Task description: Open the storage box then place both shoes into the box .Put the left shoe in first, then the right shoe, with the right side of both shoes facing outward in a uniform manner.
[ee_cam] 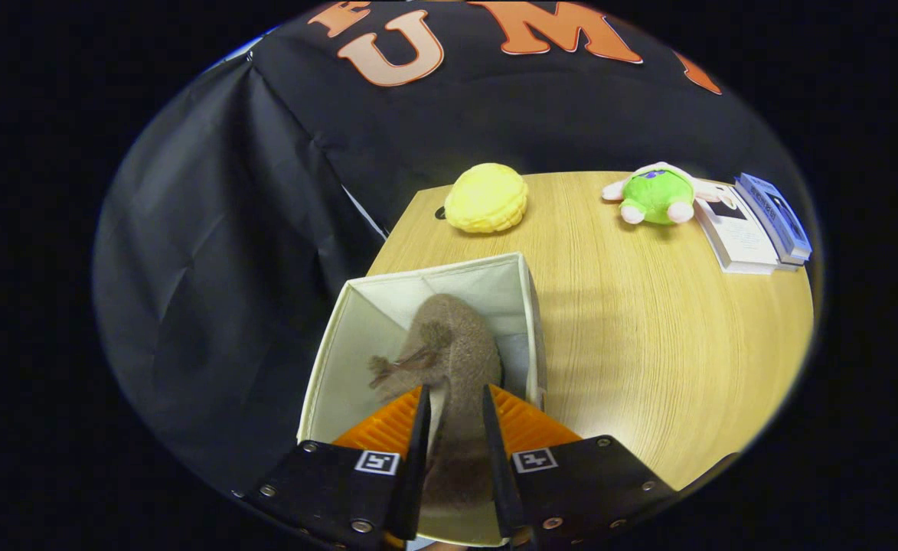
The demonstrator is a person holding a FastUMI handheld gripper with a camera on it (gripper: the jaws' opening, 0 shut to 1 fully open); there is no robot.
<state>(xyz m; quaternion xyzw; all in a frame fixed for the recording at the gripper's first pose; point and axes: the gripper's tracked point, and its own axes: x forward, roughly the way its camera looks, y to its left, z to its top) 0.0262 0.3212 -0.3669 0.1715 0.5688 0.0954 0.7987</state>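
A: In the gripper view, what are the fingers doing?

B: The gripper [453,428] is clamped on a brown fuzzy shoe [449,360], 1 finger pressing each side of its rear part. The toe points ahead and down into the storage box [326,360], which stands open at the top.

A: So the shoe is already over the box?

B: Yes, it hangs inside the opening, with the fingers just above the near rim. I can't tell whether the sole touches the bottom yet. A tassel or bow sticks out of its upper toward the box's left wall.

A: Why hold it by the rear?

B: My guess: that lets the toe go in first and keeps the fingers clear of the walls. Which of the 2 shoes this is, I can't tell; I see no other shoe in the box, so I judge it to be the 1st.

A: How much room is there?

B: There is spare space left of the shoe; the right wall is closer. The box sits at the table [648,344] edge nearest the booth cloth, so pushing it left risks tipping it off. To the right the wood is bare. Well beyond lie a yellow plush [487,197], a green plush toy [655,195] and 2 books [747,233].
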